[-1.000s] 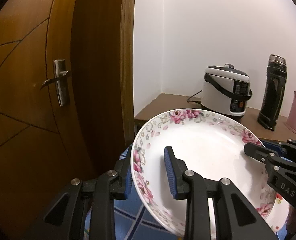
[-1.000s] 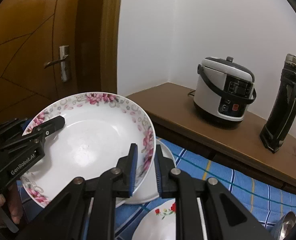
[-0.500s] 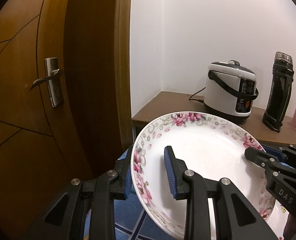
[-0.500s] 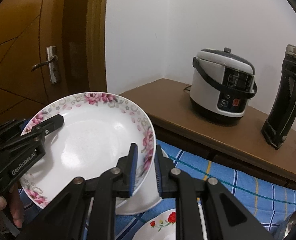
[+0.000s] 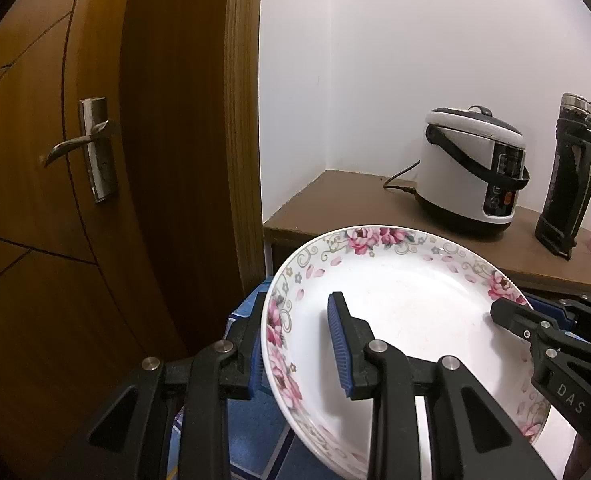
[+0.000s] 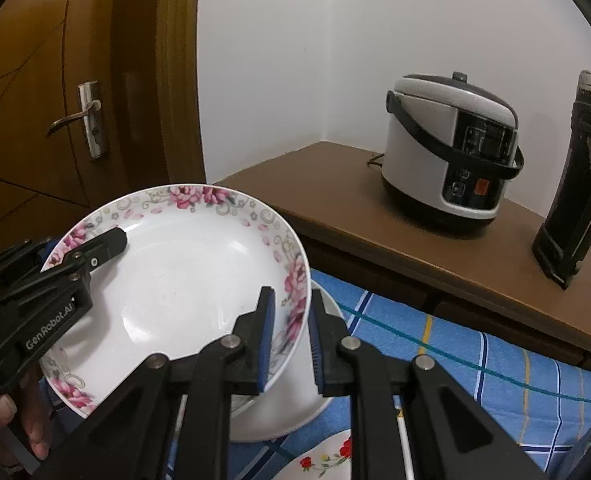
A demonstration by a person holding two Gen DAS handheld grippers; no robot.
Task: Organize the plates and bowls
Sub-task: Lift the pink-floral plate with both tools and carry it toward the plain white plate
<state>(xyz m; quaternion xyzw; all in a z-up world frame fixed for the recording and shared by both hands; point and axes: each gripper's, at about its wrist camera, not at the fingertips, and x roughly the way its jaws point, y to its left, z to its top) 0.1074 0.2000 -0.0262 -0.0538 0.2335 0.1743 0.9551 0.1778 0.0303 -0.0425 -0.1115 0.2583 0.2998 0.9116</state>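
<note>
A floral-rimmed plate (image 6: 183,280) is clamped at opposite edges by the left gripper (image 5: 299,350) and the right gripper (image 6: 291,340). It is held tilted in the air above a white bowl (image 6: 295,408) on the blue checked cloth (image 6: 475,364).

A brown wooden door (image 5: 95,200) with metal handle (image 5: 83,142) stands left of white walls (image 5: 395,60); a wooden side table (image 6: 375,232) fills the corner.
</note>
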